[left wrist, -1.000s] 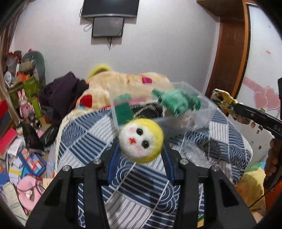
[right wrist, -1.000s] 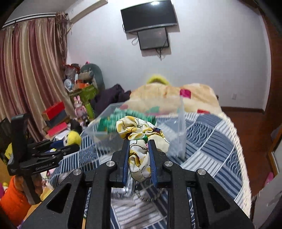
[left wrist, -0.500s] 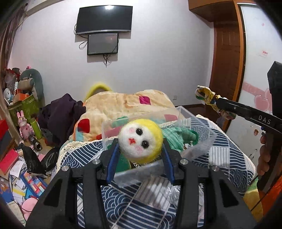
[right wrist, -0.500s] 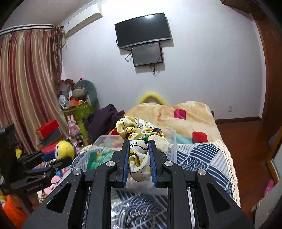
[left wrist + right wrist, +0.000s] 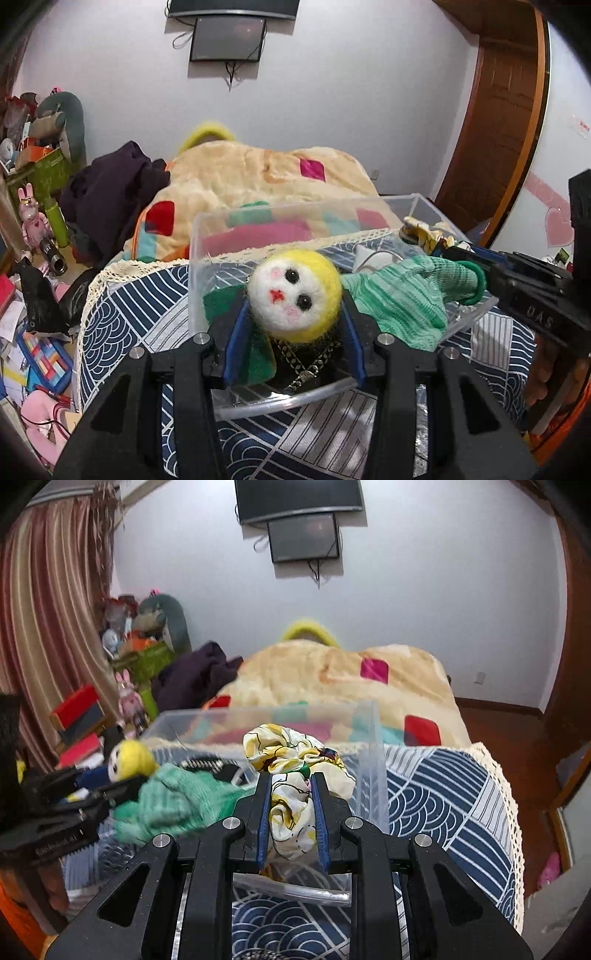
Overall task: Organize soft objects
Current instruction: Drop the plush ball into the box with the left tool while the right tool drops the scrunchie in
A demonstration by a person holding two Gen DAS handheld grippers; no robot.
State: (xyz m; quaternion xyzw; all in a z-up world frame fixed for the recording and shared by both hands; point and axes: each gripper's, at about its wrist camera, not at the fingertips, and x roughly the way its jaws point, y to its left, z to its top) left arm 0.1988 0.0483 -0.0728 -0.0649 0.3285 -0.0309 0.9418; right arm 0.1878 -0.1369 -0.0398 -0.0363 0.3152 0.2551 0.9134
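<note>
Clear bin (image 5: 207, 236) holding green knit cloth (image 5: 399, 299); left gripper (image 5: 293, 321) clamps felt doll head (image 5: 293, 291), right gripper (image 5: 291, 812) clamps floral scrunchie (image 5: 291, 753); dark chain item (image 5: 306, 354) partly hidden.

A bed (image 5: 461, 797) under a blue-and-white patterned cover carries a clear bin (image 5: 207, 236), a tan patchwork blanket (image 5: 258, 173) behind it, and dark purple clothing (image 5: 110, 184).

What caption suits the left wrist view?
Left gripper holds a yellow felt doll head over a clear plastic box holding a green knit cloth.
</note>
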